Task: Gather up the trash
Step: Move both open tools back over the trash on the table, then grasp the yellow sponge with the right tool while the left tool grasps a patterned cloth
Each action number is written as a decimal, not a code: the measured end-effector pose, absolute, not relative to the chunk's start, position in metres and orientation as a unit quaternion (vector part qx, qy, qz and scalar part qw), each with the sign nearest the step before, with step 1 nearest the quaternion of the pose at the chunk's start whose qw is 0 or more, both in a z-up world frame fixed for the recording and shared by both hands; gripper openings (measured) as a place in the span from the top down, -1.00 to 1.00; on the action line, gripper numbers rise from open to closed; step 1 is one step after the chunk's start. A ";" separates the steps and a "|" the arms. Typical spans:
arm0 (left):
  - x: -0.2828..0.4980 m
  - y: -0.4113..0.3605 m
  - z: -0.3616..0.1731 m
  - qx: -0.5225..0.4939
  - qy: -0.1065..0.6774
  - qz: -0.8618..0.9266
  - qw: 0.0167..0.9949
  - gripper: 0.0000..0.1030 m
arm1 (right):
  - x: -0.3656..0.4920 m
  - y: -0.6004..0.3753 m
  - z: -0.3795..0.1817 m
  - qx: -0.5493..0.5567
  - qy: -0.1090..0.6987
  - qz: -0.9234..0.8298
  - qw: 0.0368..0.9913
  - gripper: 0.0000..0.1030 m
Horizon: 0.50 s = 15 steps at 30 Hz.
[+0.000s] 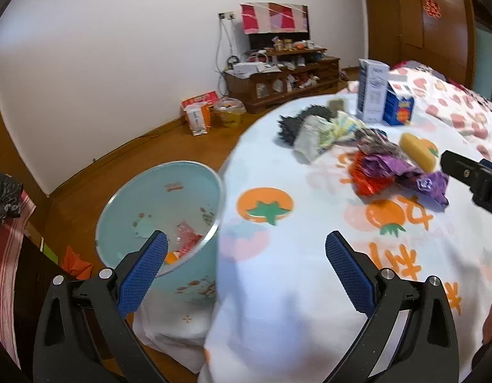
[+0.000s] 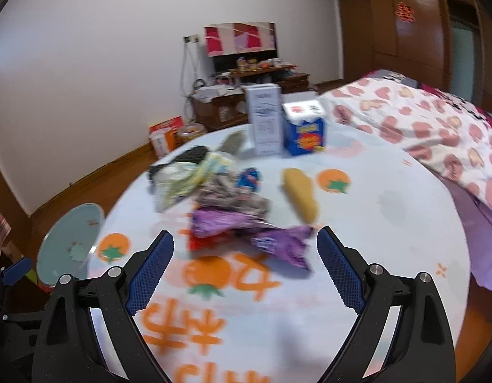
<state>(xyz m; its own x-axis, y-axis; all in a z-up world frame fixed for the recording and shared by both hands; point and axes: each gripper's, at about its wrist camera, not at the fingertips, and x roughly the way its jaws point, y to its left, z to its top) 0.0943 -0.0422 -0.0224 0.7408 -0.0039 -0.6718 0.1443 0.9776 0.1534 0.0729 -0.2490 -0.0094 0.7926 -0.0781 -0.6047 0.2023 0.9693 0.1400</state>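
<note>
Left gripper (image 1: 246, 255) spread wide, empty, hovering over worktop (image 1: 309, 287) edge beside pale blue trash bin (image 1: 194, 175); red wrapper scraps (image 1: 186, 239) lie inside bin. Right gripper (image 2: 245, 249) spread wide, empty, just short of purple wrapper (image 2: 277, 242). Wrapper pile (image 2: 214, 191) mid-worktop, yellow sponge (image 2: 301, 191) beside it. White carton (image 2: 265, 118) and blue box (image 2: 305, 134) stand upright behind.

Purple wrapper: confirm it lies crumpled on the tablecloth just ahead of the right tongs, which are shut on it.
Wrong on one point: the right tongs are open and empty. The purple wrapper does lie crumpled on the tablecloth just ahead of them, as the right wrist view shows.
</note>
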 end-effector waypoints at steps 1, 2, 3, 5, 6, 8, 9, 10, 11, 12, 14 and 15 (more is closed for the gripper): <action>0.094 -0.046 -0.025 0.100 0.361 -0.044 0.926 -0.89 | 0.070 -0.257 -0.012 0.101 0.315 -0.081 0.940 -0.74; 0.095 -0.048 -0.027 0.102 0.363 -0.046 0.925 -0.89 | 0.067 -0.265 -0.015 0.103 0.317 -0.090 0.939 -0.74; 0.096 -0.052 -0.030 0.103 0.366 -0.049 0.924 -0.89 | 0.064 -0.274 -0.018 0.105 0.318 -0.099 0.937 -0.73; 0.100 -0.060 -0.035 0.105 0.372 -0.057 0.920 -0.88 | 0.060 -0.292 -0.024 0.109 0.324 -0.117 0.932 -0.72; 0.101 -0.062 -0.037 0.105 0.374 -0.061 0.920 -0.88 | 0.058 -0.298 -0.026 0.111 0.325 -0.122 0.931 -0.68; 0.105 -0.070 -0.038 0.108 0.372 -0.071 0.919 -0.86 | 0.055 -0.312 -0.029 0.115 0.327 -0.136 0.928 -0.54; 0.106 -0.074 -0.038 0.110 0.369 -0.074 0.920 -0.85 | 0.054 -0.317 -0.030 0.116 0.329 -0.139 0.927 -0.42; 0.108 -0.080 -0.038 0.117 0.364 -0.080 0.920 -0.83 | 0.053 -0.321 -0.032 0.119 0.331 -0.141 0.926 -0.33; 0.111 -0.085 -0.038 0.121 0.362 -0.084 0.920 -0.83 | 0.055 -0.326 -0.033 0.122 0.333 -0.141 0.924 -0.31; 0.113 -0.090 -0.038 0.123 0.362 -0.088 0.920 -0.83 | 0.056 -0.330 -0.034 0.126 0.336 -0.141 0.923 -0.31; 0.117 -0.097 -0.037 0.122 0.362 -0.096 0.919 -0.83 | 0.059 -0.335 -0.034 0.130 0.337 -0.143 0.922 -0.30; 0.120 -0.102 -0.036 0.122 0.361 -0.100 0.919 -0.83 | 0.060 -0.336 -0.034 0.131 0.336 -0.142 0.922 -0.25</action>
